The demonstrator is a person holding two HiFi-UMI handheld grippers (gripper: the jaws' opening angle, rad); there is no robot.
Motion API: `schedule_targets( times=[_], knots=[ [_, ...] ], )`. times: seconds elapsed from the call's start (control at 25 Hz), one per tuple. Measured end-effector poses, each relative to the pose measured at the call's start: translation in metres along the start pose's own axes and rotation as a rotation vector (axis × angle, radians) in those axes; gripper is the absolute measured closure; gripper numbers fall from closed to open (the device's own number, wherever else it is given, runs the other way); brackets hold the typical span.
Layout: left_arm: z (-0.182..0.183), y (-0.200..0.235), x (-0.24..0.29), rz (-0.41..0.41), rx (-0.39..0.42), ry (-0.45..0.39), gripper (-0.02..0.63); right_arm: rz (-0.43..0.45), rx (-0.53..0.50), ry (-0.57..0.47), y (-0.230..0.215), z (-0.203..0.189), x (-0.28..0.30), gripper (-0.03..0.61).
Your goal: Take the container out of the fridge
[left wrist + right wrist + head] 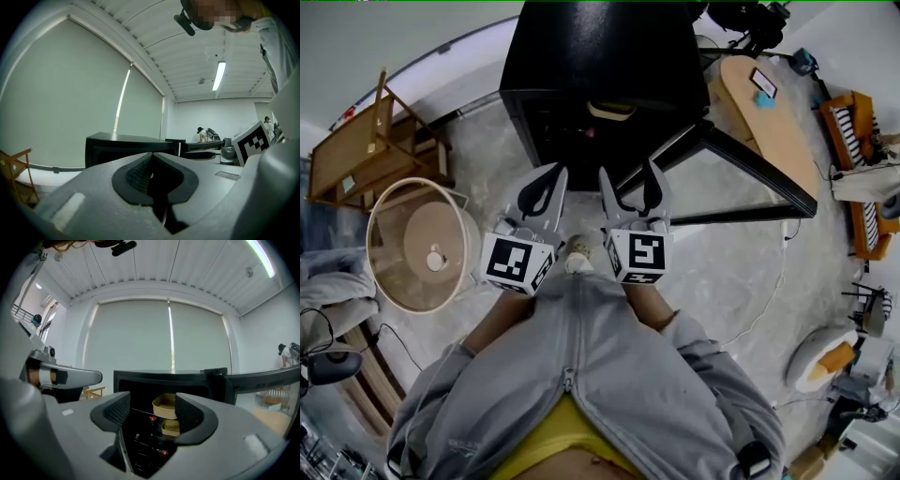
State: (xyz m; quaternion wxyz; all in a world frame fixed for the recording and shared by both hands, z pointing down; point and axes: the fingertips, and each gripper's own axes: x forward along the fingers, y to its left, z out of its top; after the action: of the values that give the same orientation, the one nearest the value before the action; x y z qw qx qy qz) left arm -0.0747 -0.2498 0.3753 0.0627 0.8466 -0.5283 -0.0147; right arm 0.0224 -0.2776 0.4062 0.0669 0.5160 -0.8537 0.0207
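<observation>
Right gripper (153,413): jaws partly apart, nothing between the pads, touching nothing. Left gripper (151,161): jaws closed together, empty. Held side by side, just in front of the black fridge (581,56), with its glass door (741,159) swung open to the right. Tan container (165,406) on an upper shelf inside the fridge, straight ahead of the right gripper, well apart from it, visible through the jaw gap. Second tan container (169,427) on the shelf just below.

Grey floor (741,272), ribbed white ceiling (164,268)
</observation>
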Motion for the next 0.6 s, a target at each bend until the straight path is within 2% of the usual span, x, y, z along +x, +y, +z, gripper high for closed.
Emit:
schedule_targets(
  times=[0.36,0.6],
  knots=[
    [-0.001,0.004,0.045,0.012,0.013,0.001,0.611,0.000,0.027,0.018,-0.035,-0.015,0.038,0.276],
    [-0.011,0.010,0.062,-0.015,0.010,0.025,0.611,-0.009,0.037,0.027,-0.041,-0.032,0.053,0.264]
  ],
)
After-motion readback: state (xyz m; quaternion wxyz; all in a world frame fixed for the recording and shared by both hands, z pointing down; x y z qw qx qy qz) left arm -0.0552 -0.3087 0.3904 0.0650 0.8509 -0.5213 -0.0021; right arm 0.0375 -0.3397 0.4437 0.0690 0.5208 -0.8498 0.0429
